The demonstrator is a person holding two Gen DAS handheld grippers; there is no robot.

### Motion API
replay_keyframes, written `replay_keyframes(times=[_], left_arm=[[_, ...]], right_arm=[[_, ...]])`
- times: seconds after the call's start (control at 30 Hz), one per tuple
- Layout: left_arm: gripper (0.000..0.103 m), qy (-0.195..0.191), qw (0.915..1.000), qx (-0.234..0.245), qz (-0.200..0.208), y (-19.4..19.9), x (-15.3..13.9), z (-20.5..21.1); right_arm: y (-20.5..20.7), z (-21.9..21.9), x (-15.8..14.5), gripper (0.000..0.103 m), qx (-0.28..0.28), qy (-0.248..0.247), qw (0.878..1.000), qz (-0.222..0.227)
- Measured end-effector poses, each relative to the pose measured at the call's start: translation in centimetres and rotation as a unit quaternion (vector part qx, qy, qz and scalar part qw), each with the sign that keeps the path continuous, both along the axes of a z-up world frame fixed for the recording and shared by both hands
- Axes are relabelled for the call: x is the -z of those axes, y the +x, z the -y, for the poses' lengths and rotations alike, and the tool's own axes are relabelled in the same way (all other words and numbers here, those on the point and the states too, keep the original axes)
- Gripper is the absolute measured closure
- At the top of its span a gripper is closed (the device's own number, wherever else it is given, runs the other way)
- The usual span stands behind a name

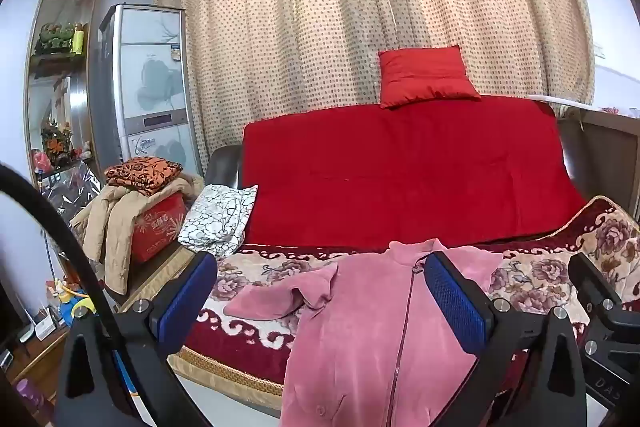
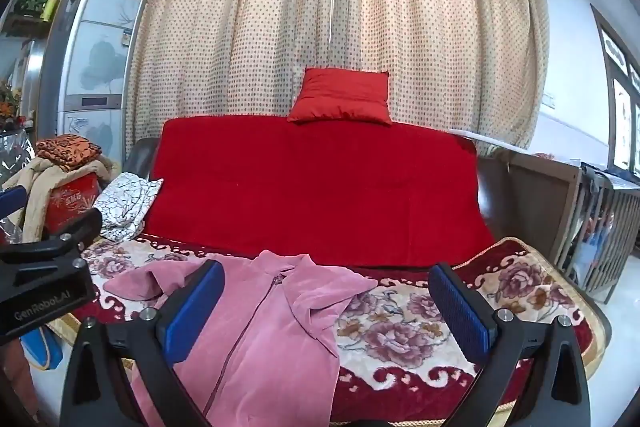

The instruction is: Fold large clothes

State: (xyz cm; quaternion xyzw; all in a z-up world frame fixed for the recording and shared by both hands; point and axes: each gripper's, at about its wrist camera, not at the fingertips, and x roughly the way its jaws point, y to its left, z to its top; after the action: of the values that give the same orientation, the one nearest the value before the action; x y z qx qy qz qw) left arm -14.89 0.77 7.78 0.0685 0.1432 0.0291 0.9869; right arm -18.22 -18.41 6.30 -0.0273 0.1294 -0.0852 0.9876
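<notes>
Both grippers, left gripper [image 1: 320, 301] and right gripper [image 2: 326, 305], are hovering wide open, gripping nothing. Pink jacket [image 1: 360, 339] is lying zipped on floral blanket [image 2: 400, 327], hem overhanging. Best: grab shoulders evenly, flatten the bunched sleeve [image 1: 272, 301] first.

- Red cushion [image 2: 340, 97] propped atop the sofa back, against the dotted curtain [image 2: 340, 7].
- Red throw [image 2: 316, 187] draped over the sofa back.
- Floral blanket [image 2: 404, 323] spread across the seat.
- Black-and-white patterned cloth [image 1: 220, 219] at the seat's left end.
- Orange patterned fabric [image 1: 144, 173] stacked on a red box [image 1: 158, 227], beige coat [image 1: 112, 223] hanging beside.
- Tall air conditioner [image 1: 150, 79] standing left of the curtain.
</notes>
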Motion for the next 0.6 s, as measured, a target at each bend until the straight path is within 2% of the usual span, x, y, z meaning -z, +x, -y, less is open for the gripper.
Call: replay_keyframes(times=[0.6], left_arm=[[0.000, -0.001, 1.0000, 0.003, -0.003, -0.02, 0.40, -0.36]], right_arm=[[-0.33, 0.47, 0.09, 0.000, 0.005, 0.010, 1.000, 0.006]])
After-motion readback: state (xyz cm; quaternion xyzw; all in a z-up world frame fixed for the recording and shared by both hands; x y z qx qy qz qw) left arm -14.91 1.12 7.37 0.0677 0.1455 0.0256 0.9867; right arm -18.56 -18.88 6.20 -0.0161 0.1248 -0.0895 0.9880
